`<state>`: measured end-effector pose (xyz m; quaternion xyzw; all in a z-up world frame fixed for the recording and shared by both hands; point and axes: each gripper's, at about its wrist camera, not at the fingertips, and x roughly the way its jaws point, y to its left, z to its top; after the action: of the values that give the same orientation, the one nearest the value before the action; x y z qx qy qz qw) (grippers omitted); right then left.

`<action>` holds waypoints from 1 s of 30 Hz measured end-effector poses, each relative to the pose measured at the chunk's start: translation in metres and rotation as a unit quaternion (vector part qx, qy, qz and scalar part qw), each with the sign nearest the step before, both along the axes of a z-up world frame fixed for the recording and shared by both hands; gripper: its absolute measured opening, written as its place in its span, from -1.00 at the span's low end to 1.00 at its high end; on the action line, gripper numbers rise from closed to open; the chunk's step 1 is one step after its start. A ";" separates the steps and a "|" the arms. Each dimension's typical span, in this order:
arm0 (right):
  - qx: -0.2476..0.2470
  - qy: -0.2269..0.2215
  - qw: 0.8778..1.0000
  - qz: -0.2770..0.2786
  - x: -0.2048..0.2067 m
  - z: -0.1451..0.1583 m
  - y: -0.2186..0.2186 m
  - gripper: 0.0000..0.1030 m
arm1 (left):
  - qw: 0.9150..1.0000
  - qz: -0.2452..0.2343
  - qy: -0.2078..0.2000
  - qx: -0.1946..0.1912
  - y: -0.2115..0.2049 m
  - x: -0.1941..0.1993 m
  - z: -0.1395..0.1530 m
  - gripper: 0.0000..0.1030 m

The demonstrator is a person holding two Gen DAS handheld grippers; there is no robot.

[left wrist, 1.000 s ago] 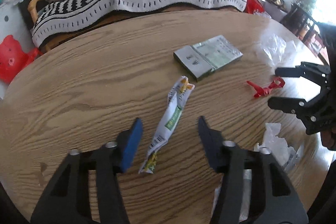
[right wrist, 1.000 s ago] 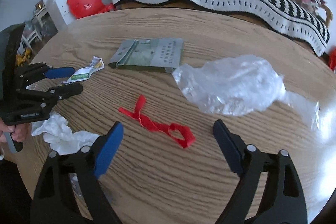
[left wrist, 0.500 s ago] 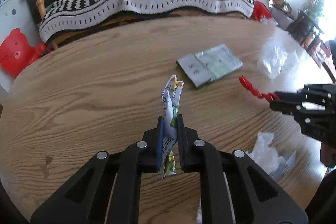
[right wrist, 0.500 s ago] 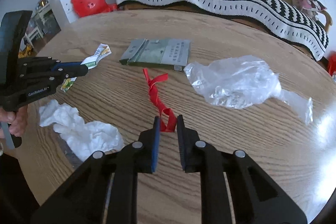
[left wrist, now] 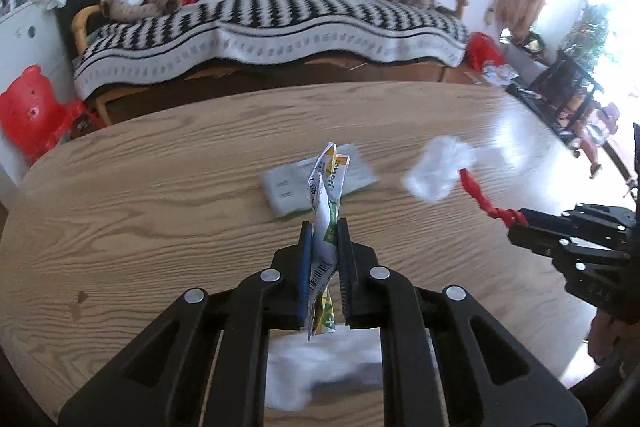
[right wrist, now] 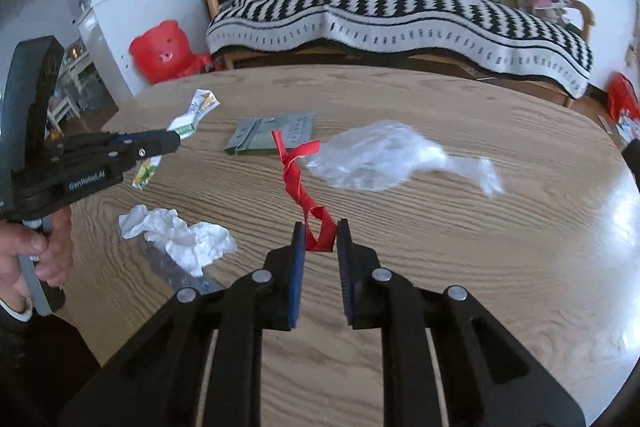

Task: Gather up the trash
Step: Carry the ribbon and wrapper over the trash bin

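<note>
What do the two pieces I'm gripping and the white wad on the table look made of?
Wrapper in left gripper: glossy printed film, creased, barcode showing. Red strip in right gripper: thin twisted plastic or ribbon, unclear which. White wad: matte crumpled tissue paper, probably.

- A white, green and yellow print with a black barcode is seen on the wrapper (left wrist: 325,227).
- The ribbon (right wrist: 303,193) is coloured red.
- The table (right wrist: 460,235) is patterned in tan wood grain.
- Black-and-white zigzag stripes are shown on the blanket (right wrist: 400,3).
- The tissue (right wrist: 180,239) is coloured white.
</note>
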<state>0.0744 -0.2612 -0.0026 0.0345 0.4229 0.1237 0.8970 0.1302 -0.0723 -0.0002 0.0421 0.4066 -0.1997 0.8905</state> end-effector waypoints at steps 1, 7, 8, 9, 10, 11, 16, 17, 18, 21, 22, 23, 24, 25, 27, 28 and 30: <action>0.001 -0.003 1.000 -0.006 -0.005 0.003 -0.006 -0.68 | 1.000 -0.005 0.000 -0.001 -0.007 -0.003 0.001 -0.78; 0.004 -0.013 0.998 -0.062 -0.046 0.020 -0.064 -0.68 | 0.998 -0.066 -0.003 -0.002 -0.085 -0.031 0.010 -0.78; 0.003 -0.013 0.997 -0.071 -0.051 0.021 -0.073 -0.68 | 0.997 -0.075 -0.003 -0.001 -0.098 -0.037 0.010 -0.78; 0.003 -0.014 0.997 -0.082 -0.057 0.023 -0.084 -0.68 | 0.996 -0.092 -0.002 -0.002 -0.119 -0.046 0.011 -0.78; 0.000 -0.014 0.995 -0.097 -0.066 0.024 -0.099 -0.68 | 0.995 -0.102 -0.001 -0.003 -0.130 -0.051 0.010 -0.78; -0.001 -0.013 0.994 -0.107 -0.073 0.025 -0.109 -0.68 | 0.994 -0.114 -0.001 -0.002 -0.144 -0.058 0.010 -0.78; 0.005 -0.012 0.984 -0.178 -0.120 0.027 -0.176 -0.68 | 0.985 -0.174 0.004 -0.004 -0.220 -0.096 0.005 -0.78; 0.005 -0.012 0.980 -0.197 -0.133 0.028 -0.192 -0.68 | 0.983 -0.184 0.005 -0.005 -0.233 -0.102 0.004 -0.78; 0.004 -0.011 0.977 -0.214 -0.144 0.027 -0.207 -0.68 | 0.981 -0.193 0.007 -0.005 -0.245 -0.109 0.003 -0.78; 0.006 -0.005 0.965 -0.261 -0.178 0.021 -0.248 -0.68 | 0.975 -0.224 0.012 -0.008 -0.285 -0.129 -0.001 -0.78; 0.009 -0.002 0.962 -0.274 -0.190 0.018 -0.260 -0.68 | 0.972 -0.237 0.013 -0.008 -0.300 -0.137 -0.004 -0.78; 0.013 0.001 0.956 -0.292 -0.204 0.015 -0.276 -0.68 | 0.968 -0.249 0.014 -0.007 -0.314 -0.146 -0.007 -0.78; 0.013 0.002 0.953 -0.304 -0.215 0.012 -0.287 -0.68 | 0.966 -0.258 0.015 -0.006 -0.325 -0.152 -0.009 -0.78; 0.016 0.005 0.947 -0.320 -0.231 0.009 -0.302 -0.68 | 0.963 -0.269 0.017 -0.006 -0.337 -0.159 -0.012 -0.78; 0.021 0.009 0.940 -0.341 -0.253 0.003 -0.319 -0.68 | 0.957 -0.290 0.023 -0.006 -0.359 -0.175 -0.018 -0.78; 0.024 0.011 0.935 -0.354 -0.268 0.000 -0.332 -0.68 | 0.953 -0.303 0.027 -0.006 -0.371 -0.183 -0.022 -0.78; 0.028 0.014 0.926 -0.377 -0.292 -0.006 -0.351 -0.68 | 0.945 -0.326 0.032 -0.008 -0.392 -0.200 -0.027 -0.78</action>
<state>-0.2179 -0.6124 -0.0090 0.2181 0.3877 -0.2126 0.8700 -0.0696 -0.4642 -0.0275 0.1587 0.3973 -0.4834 0.7638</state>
